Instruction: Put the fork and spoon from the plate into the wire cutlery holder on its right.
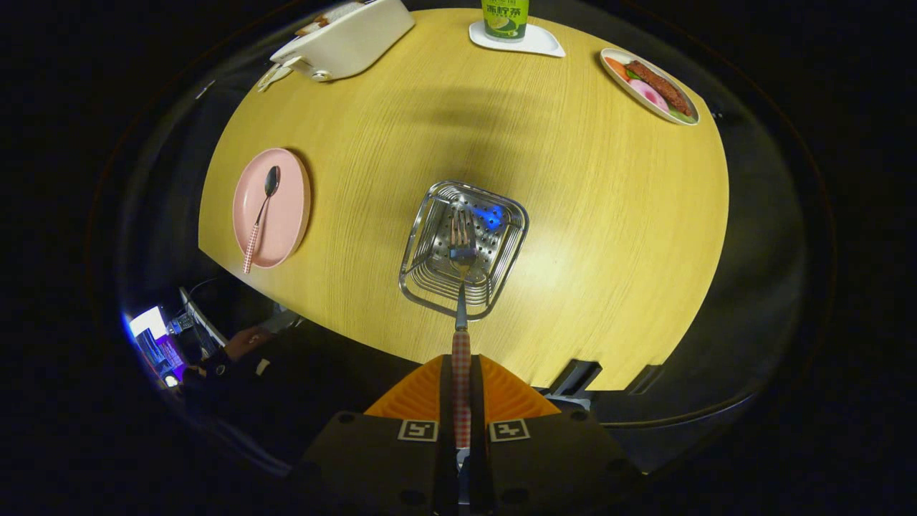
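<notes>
Shiny wire holder (pixel 464 247) – matt wood-grain table (pixel 587 236) (smooth).

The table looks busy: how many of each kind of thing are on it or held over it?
Plates: 2, the pink plate and the plate of food
Cutlery: 2, the spoon on the pink plate and the fork that the tool grips by the handle over the wire holder
Wire holders: 1
Drink cans: 1
Coasters: 1
White cases: 1
Total: 8
</notes>
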### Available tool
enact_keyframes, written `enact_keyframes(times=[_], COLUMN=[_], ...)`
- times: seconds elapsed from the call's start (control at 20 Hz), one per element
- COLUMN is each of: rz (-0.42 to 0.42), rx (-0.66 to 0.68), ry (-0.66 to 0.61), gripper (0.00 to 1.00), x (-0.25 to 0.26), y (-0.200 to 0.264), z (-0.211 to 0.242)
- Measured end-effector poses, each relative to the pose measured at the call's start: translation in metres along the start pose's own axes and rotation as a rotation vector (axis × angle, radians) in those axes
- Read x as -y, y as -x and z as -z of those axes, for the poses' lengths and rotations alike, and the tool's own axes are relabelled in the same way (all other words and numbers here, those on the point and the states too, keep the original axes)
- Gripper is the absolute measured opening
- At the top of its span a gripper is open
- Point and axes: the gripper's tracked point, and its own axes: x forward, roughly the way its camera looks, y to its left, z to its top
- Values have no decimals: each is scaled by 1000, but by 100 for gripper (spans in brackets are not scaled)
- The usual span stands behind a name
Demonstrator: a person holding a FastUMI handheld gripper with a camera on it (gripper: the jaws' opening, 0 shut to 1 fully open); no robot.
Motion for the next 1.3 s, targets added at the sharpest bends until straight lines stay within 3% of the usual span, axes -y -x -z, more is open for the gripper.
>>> enact_keyframes(times=[0.35,0.65,0.8,0.9,1.0,1.3], rz=[12,9,-37,-77,-129,-251], rx=[-54,72,212,285,343,399], ry=[-10,-33,-55,-68,-75,-67], gripper=[14,23,24,34,35,40], x=[1,-2,-17,-32,-55,-143], y=[-14,0,24,41,53,60], z=[-23,-33,-38,-38,-38,-44])
